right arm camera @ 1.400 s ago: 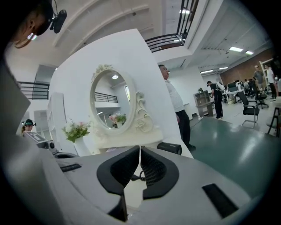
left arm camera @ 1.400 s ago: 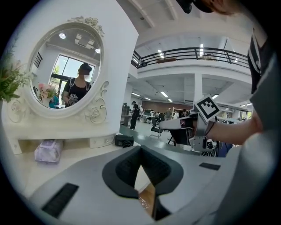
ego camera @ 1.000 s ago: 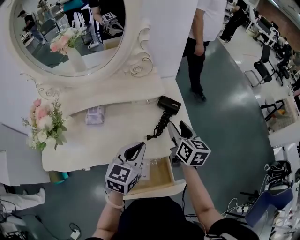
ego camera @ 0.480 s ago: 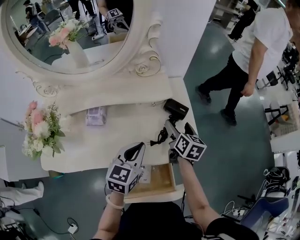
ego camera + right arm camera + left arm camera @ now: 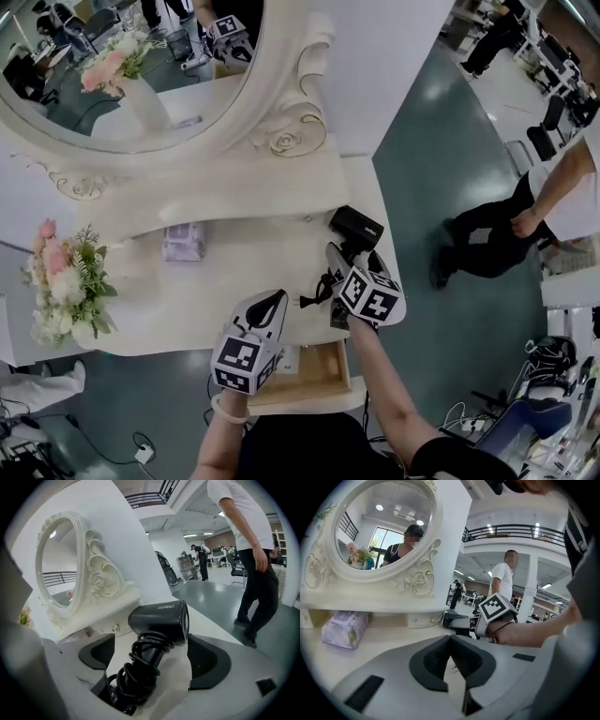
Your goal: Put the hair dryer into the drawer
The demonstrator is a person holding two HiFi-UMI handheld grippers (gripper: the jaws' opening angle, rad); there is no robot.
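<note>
The black hair dryer lies on the white dressing table, its cord wound round the handle. My right gripper straddles that handle. Its jaws have just been opening and stand wide, and neither pad touches the dryer. My left gripper hovers over the table's front edge, shut with nothing in it. Below the edge, the wooden drawer stands pulled out between my two hands.
A wrapped tissue pack lies near the mirror base. A flower bouquet stands at the table's left end. The oval mirror rises behind. A person walks on the floor at the right.
My right gripper has come down over the dryer's handle and its jaws have spread. The left gripper has edged forward and down. The person on the right has walked further right.
</note>
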